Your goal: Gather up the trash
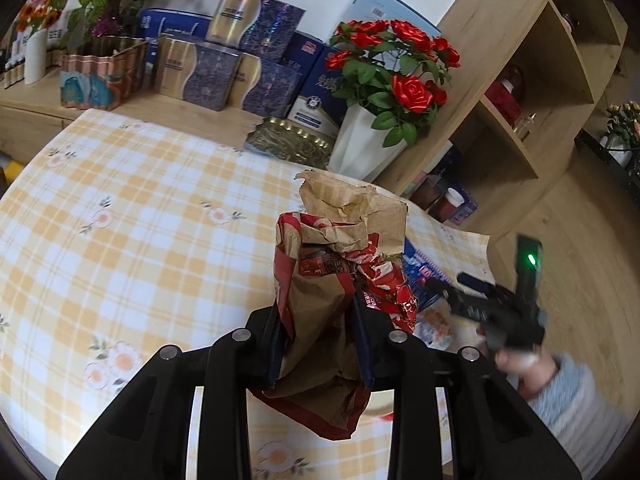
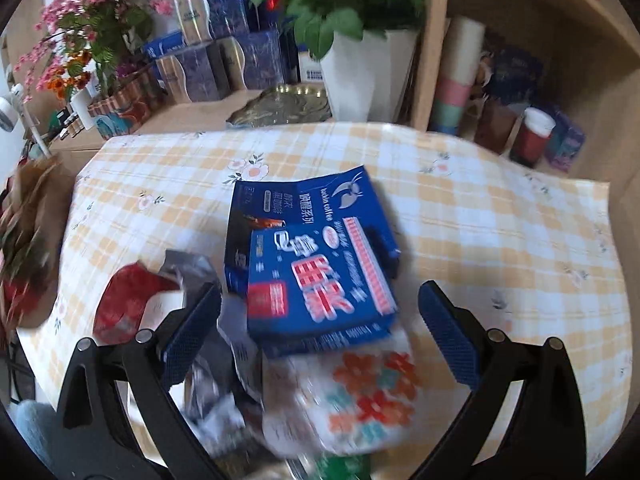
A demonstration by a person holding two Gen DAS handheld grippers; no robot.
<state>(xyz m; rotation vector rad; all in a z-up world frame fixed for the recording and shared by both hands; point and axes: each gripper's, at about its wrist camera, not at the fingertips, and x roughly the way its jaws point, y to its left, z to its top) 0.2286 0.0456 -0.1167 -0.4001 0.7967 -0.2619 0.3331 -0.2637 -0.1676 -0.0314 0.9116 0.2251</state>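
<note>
In the left wrist view, our left gripper (image 1: 320, 332) has its jaws drawn in tight on a crumpled brown-and-red paper bag (image 1: 332, 280), which we hold clear above the yellow-and-white checked floral tablecloth (image 1: 140, 208), while our right gripper (image 1: 496, 304) shows blurred at the right edge, beside a white faceted vase of red artificial roses (image 1: 360, 144) standing further back. In the right wrist view, our right gripper (image 2: 320, 320) stands wide open and grips nothing, poised above a flattened blue printed cardboard box (image 2: 312, 248), a torn red-and-silver foil wrapper (image 2: 160, 292) and a white packet with orange and teal flowers (image 2: 352, 396), all lying close together on the cloth.
</note>
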